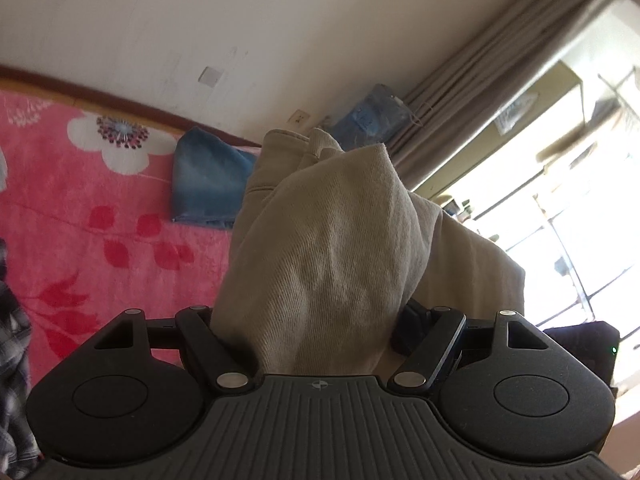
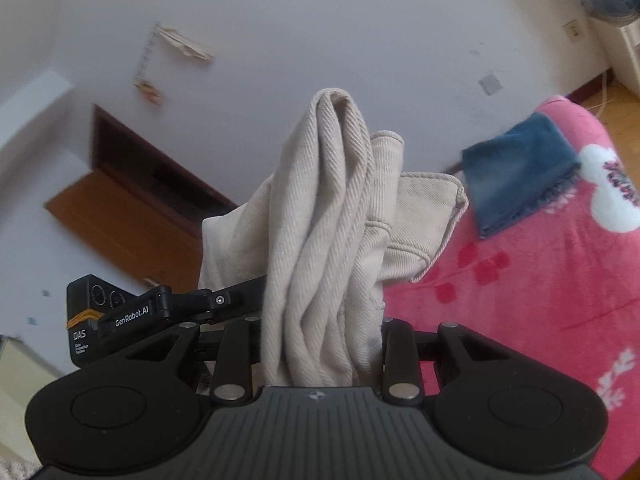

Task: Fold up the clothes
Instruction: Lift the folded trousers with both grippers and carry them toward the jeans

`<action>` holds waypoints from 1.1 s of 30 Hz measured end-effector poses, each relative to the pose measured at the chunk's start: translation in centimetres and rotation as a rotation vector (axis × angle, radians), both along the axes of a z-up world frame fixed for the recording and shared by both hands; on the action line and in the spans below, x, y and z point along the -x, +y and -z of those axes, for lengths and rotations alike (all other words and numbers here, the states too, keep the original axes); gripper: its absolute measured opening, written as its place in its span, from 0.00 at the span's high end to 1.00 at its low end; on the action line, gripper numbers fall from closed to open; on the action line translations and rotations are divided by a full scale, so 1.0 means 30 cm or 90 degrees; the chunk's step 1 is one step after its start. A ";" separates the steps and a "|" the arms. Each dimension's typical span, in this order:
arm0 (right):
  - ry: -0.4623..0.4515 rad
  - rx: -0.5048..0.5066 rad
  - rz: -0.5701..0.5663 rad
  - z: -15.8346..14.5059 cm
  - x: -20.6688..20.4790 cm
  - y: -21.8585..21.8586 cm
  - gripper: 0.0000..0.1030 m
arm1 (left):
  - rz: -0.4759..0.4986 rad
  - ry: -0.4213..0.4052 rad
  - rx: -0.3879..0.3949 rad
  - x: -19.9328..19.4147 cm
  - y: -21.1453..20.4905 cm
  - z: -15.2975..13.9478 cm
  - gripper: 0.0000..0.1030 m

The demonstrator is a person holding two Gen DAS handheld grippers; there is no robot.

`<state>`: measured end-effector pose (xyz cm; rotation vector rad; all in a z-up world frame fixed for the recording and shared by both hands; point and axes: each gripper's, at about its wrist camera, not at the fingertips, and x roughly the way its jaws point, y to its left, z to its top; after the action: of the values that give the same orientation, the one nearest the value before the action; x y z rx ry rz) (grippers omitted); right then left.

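Jaws of both the left gripper [image 1: 308,320] and right gripper [image 2: 320,328] clamp bunched beige trousers [image 2: 328,240] aloft above the pink bed [image 1: 80,208], folded blue cloth [image 1: 204,184] lying at ten o'clock; trousers remain unfolded.

A pink floral blanket [image 1: 80,216] covers the bed, and a folded blue towel [image 1: 206,178] lies on it near the wall. On the white wall [image 1: 240,20] are a switch plate [image 1: 209,76] and a socket [image 1: 299,117]. Grey curtains [image 1: 492,76] hang beside a bright window. A brown wooden door [image 2: 120,216] stands open, and what may be torn paper [image 2: 184,46] hangs on the wall.
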<state>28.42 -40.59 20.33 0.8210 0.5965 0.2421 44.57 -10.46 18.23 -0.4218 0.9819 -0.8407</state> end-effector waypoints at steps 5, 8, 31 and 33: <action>0.054 0.016 0.036 -0.031 -0.103 0.038 0.68 | 0.034 0.037 0.010 -0.142 0.005 -0.024 0.28; 0.069 -0.015 0.067 0.002 -0.157 0.059 0.68 | 0.052 0.048 -0.016 -0.223 0.019 -0.039 0.28; 0.026 -0.356 0.408 0.628 -0.496 -0.225 0.68 | 0.167 -0.121 -0.330 -0.777 -0.690 0.328 0.29; -0.010 -0.381 0.446 0.691 -0.536 -0.291 0.68 | 0.186 -0.150 -0.348 -0.821 -0.805 0.344 0.29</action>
<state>44.49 -49.31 -0.41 1.5495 0.1847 -0.2313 69.19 -34.61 7.91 0.2900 1.0167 -0.8192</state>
